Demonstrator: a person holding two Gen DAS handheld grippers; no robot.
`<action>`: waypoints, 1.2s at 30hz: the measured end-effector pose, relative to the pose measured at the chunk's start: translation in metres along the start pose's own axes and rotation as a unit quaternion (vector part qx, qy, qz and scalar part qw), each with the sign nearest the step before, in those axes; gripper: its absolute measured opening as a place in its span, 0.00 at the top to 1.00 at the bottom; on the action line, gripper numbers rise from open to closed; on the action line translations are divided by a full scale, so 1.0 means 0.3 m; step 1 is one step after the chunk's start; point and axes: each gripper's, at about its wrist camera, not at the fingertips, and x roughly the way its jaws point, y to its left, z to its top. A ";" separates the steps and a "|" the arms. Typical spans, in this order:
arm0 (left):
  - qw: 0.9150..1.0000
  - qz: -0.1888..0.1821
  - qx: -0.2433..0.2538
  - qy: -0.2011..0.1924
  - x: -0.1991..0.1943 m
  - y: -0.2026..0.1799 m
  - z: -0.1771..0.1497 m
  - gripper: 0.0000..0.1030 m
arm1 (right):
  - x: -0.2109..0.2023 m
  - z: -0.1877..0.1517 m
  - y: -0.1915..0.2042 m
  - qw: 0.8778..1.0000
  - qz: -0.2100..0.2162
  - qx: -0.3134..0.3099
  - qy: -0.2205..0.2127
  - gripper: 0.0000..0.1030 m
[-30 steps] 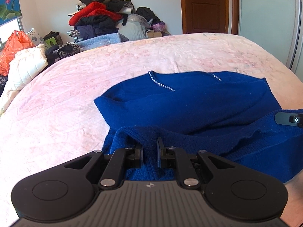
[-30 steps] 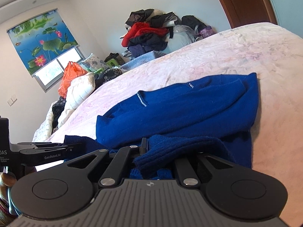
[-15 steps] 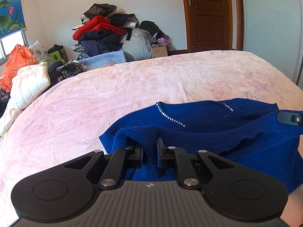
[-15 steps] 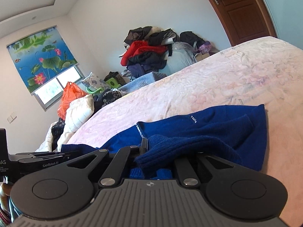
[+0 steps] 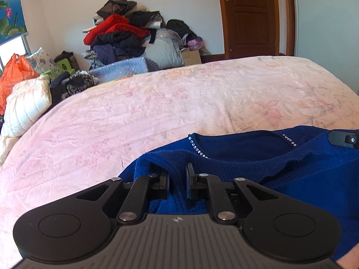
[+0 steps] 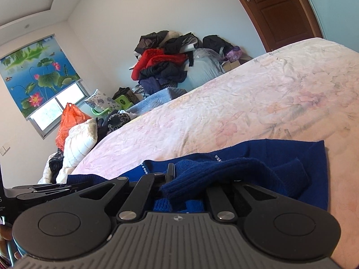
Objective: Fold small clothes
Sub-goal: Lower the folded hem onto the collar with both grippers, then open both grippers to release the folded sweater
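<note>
A dark blue knit sweater (image 5: 280,170) with a rhinestone neckline lies on the pink bed (image 5: 179,103). My left gripper (image 5: 178,179) is shut on its ribbed edge, which is folded over towards the neckline. My right gripper (image 6: 186,179) is shut on the same edge further right; the fabric (image 6: 235,170) drapes over its right finger and hides it. The right gripper's tip shows at the right edge of the left wrist view (image 5: 345,137). The left gripper shows at the lower left of the right wrist view (image 6: 44,190).
A heap of clothes (image 5: 125,35) stands against the far wall. A white quilted pillow (image 5: 27,103) and an orange bag (image 5: 13,71) lie at the bed's left side. A brown door (image 5: 251,15) is at the back right.
Both grippers have carried the sweater's ribbed edge forward over the body, towards the neckline. Less of the sweater shows beyond the fold than before.
</note>
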 end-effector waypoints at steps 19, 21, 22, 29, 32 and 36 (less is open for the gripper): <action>0.999 0.000 -0.011 0.053 0.212 0.004 0.038 0.88 | 0.172 0.027 -0.090 0.999 -0.017 0.032 0.030 0.90; 0.998 -0.001 -0.012 0.057 0.224 0.006 0.038 0.88 | 0.178 0.027 -0.098 0.999 -0.017 0.035 0.032 0.90; 0.998 -0.001 -0.013 0.058 0.230 0.007 0.040 0.88 | 0.182 0.026 -0.100 0.999 -0.017 0.036 0.034 0.90; 0.998 -0.005 -0.019 0.063 0.262 0.010 0.054 0.86 | 0.204 0.035 -0.125 0.998 -0.017 0.049 0.034 0.90; 0.997 -0.018 -0.031 0.068 0.293 0.026 0.063 0.85 | 0.231 0.035 -0.148 0.997 -0.024 0.061 0.036 0.89; 0.996 -0.016 -0.054 0.074 0.321 0.060 0.077 0.72 | 0.276 0.033 -0.196 0.993 -0.031 0.102 0.046 0.75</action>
